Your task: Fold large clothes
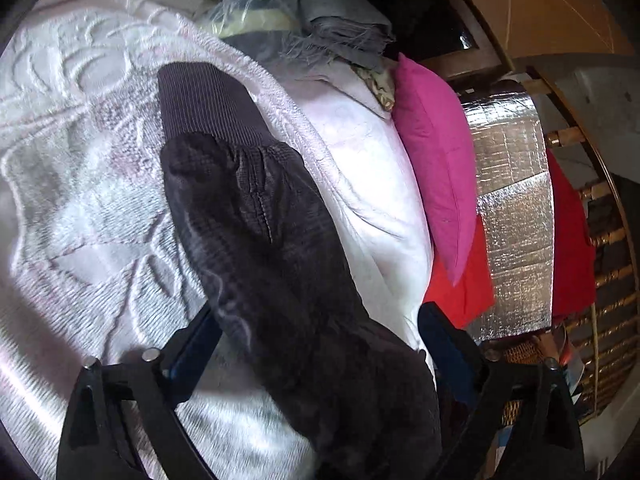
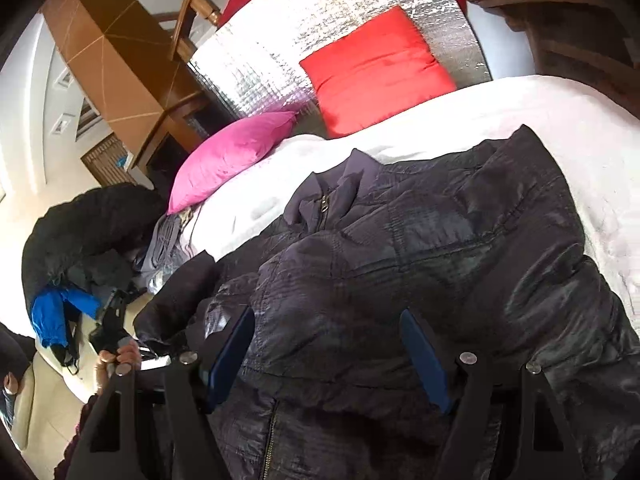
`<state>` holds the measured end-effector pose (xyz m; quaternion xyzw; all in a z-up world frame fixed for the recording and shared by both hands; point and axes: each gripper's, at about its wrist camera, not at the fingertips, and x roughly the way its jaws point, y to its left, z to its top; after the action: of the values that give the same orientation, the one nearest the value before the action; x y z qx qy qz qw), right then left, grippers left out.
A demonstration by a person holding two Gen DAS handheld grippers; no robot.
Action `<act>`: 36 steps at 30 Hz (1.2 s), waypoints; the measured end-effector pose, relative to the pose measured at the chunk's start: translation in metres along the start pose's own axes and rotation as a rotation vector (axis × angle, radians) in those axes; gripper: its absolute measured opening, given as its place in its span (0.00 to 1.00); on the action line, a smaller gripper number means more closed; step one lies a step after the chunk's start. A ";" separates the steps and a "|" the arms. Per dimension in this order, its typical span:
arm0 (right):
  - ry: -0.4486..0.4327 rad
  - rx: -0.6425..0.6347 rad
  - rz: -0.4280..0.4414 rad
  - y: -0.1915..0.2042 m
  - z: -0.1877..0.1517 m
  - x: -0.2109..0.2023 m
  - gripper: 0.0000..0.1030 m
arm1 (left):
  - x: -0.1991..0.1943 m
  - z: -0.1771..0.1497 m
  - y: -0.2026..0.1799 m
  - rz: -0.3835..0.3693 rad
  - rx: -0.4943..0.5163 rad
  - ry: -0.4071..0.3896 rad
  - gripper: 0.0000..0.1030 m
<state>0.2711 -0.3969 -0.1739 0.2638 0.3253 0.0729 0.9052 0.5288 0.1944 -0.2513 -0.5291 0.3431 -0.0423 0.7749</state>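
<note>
Right wrist view: right gripper hovering, fingers apart, over puffy jacket; soft, slippery, bulky. Left gripper straddling sleeve, fingers apart; likely gripping ribbed cuff best.

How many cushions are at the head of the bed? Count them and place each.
2 clearly visible: a pink cushion leaning at the white bedding's edge, and a red cushion against the silver foil panel. More red behind the panel may be another.
</note>
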 end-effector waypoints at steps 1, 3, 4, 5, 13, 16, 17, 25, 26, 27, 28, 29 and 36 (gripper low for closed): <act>-0.002 0.004 -0.001 -0.002 0.001 0.000 0.75 | 0.003 0.001 0.000 -0.005 -0.005 -0.003 0.78; -0.010 0.007 -0.021 -0.006 0.002 0.000 0.74 | 0.007 0.001 -0.001 0.014 0.005 -0.013 0.53; -0.014 0.007 -0.028 -0.008 0.002 -0.001 0.68 | 0.009 0.001 -0.003 0.029 0.019 -0.018 0.44; -0.015 0.005 -0.031 -0.009 0.003 -0.001 0.64 | 0.010 0.001 -0.007 0.053 0.043 -0.025 0.28; -0.099 0.025 -0.107 -0.027 0.012 -0.029 0.50 | -0.007 -0.051 -0.119 0.037 0.446 -0.030 0.11; -0.139 0.064 -0.113 -0.039 0.017 -0.047 0.50 | -0.016 -0.103 -0.172 -0.004 0.639 0.017 0.11; -0.151 0.077 -0.115 -0.043 0.019 -0.053 0.50 | -0.017 -0.123 -0.187 -0.021 0.698 0.044 0.11; -0.202 0.128 -0.112 -0.061 0.023 -0.088 0.50 | 0.018 -0.303 -0.241 -0.070 1.077 0.349 0.11; -0.206 0.132 -0.110 -0.062 0.024 -0.091 0.50 | 0.028 -0.324 -0.238 -0.065 1.108 0.407 0.11; -0.208 0.135 -0.109 -0.063 0.025 -0.093 0.50 | 0.037 -0.341 -0.234 -0.053 1.128 0.464 0.11; -0.209 0.138 -0.108 -0.062 0.024 -0.094 0.50 | 0.047 -0.355 -0.227 -0.028 1.142 0.518 0.11; -0.207 0.141 -0.106 -0.062 0.024 -0.095 0.50 | 0.056 -0.368 -0.218 0.010 1.148 0.565 0.14; -0.151 0.152 -0.040 -0.058 0.027 -0.093 0.57 | 0.032 -0.341 -0.188 0.000 0.884 0.703 0.66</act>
<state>0.2135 -0.4863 -0.1363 0.3299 0.2661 0.0096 0.9057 0.4122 -0.1711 -0.1768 -0.1083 0.5305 -0.3556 0.7618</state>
